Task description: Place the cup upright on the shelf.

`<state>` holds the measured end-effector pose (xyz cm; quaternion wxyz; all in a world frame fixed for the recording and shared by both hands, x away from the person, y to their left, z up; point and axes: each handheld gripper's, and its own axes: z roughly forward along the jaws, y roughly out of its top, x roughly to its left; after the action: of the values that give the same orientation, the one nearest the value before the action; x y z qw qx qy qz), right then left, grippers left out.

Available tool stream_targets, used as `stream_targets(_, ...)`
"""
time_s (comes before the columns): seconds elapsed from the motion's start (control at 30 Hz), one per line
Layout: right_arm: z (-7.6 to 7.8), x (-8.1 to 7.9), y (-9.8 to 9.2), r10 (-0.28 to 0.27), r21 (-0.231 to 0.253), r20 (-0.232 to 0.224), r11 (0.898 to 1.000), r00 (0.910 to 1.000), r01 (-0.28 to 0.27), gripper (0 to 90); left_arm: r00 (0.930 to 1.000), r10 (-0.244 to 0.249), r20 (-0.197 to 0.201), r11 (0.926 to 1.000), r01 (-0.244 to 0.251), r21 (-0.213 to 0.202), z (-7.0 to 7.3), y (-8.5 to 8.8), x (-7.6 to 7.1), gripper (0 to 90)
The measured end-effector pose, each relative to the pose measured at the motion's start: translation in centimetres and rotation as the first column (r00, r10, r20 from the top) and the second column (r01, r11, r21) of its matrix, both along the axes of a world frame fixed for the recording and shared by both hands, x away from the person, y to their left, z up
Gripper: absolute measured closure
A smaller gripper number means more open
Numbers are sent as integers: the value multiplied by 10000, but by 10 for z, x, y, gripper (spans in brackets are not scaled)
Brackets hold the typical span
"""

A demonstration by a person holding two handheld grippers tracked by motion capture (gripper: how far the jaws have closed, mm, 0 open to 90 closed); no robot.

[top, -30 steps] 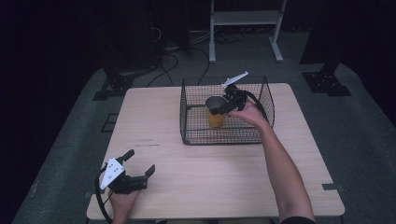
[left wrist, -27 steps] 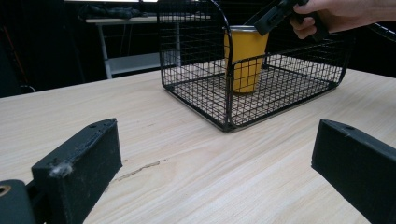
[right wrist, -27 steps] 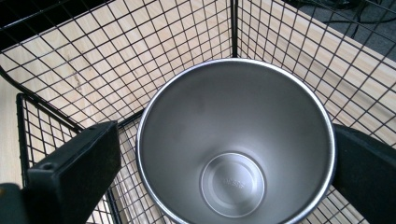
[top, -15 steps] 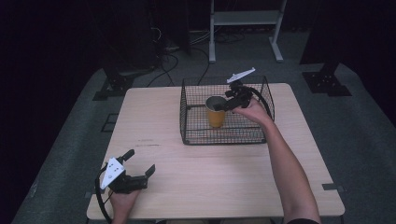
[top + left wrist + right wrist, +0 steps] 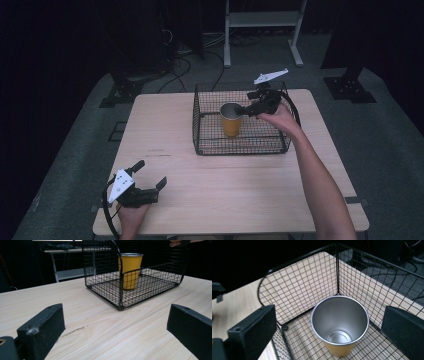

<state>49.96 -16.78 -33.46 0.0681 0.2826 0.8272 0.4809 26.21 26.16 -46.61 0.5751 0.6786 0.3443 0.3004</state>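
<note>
The left gripper [image 5: 150,185] is rested on the near corner of the table [image 5: 240,200], jaws wide and empty (parked clear of the work). Farther right, the yellow cup [image 5: 231,120] stands upright inside the wire basket [image 5: 210,145]; the right gripper [image 5: 247,110] is held just above its rim, jaws spread wide and empty, seemingly for release or a fresh grasp.

floor [image 5: 380,135]: grey carpet | white rack [image 5: 262,20] behind | surroundings dark, perhaps curtained
</note>
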Motion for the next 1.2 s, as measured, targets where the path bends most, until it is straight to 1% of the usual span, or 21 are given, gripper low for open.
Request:
stream_targets(0.03, 3, -4, -1, 61, 58, 20, 10000, 10000, -61, 0, 10000, -2, 16, 10000, 2, -2, 0, 0, 0, 8)
stream_targets(0.1, 5, -7, -2, 112, 104, 56, 9999, 9999, -113, 0, 10000, 2, 25, 10000, -2, 3, 0, 0, 0, 8)
stream_targets(0.17, 8, -14, -5, 282, 214, 147, 9994, 9995, -285, 0, 10000, 16, 9, 10000, -16, 23, 0, 0, -1, 8)
stream_targets(0.27, 10, -20, -8, 369, 263, 100, 9990, 9993, -371, 0, 10000, 35, -4, 10000, -35, 59, 0, -1, -1, 8)
stream_targets(0.4, 9, -25, -12, 426, 194, 137, 9989, 9990, -428, 0, 10000, 44, -4, 10000, -44, 60, 0, -1, 0, 8)
stream_targets(0.43, 9, -29, -15, 446, 203, 126, 9988, 9989, -449, 0, 10000, 50, -9, 10000, -50, 58, 0, 0, 0, 8)
stream_targets(0.53, 8, -33, -19, 466, 243, 118, 9986, 9988, -469, 0, 10000, 52, -1, 10000, -52, 61, 0, 0, 0, 8)
stream_targets(0.57, 7, -36, -23, 465, 280, 120, 9985, 9988, -468, 0, 10000, 53, -2, 10000, -53, 60, 0, 0, -1, 8)
stream_targets(0.6, 7, -36, -23, 465, 280, 120, 9985, 9988, -468, 0, 10000, 53, -2, 10000, -53, 60, 0, 0, -1, 8)
stream_targets(0.67, 6, -41, -29, 474, 227, 24, 9986, 9989, -475, 0, 10000, 58, -1, 10000, -58, 63, 0, -1, 0, 8)
stream_targets(0.83, 5, -49, -36, 460, 187, 56, 9988, 9989, -461, 0, 10000, 70, -9, 9999, -70, 74, 0, 0, 0, 8)
stream_targets(1.0, 5, -54, -41, 536, 167, 12, 9984, 9986, -536, 0, 10000, 74, -7, 10000, -74, 64, 0, 0, 0, 8)
stream_targets(1.1, 4, -59, -43, 612, 221, 31, 9979, 9981, -612, 0, 10000, 80, -3, 10000, -80, 60, 0, 0, 0, 8)
stream_targets(1.13, 2, -63, -44, 668, 227, 47, 9975, 9978, -669, 0, 10000, 75, -7, 10000, -75, 61, 0, 0, 0, 8)
stream_targets(1.2, 2, -65, -45, 705, 237, 48, 9972, 9975, -706, 0, 10000, 79, -4, 9999, -79, 71, 0, 0, 0, 8)
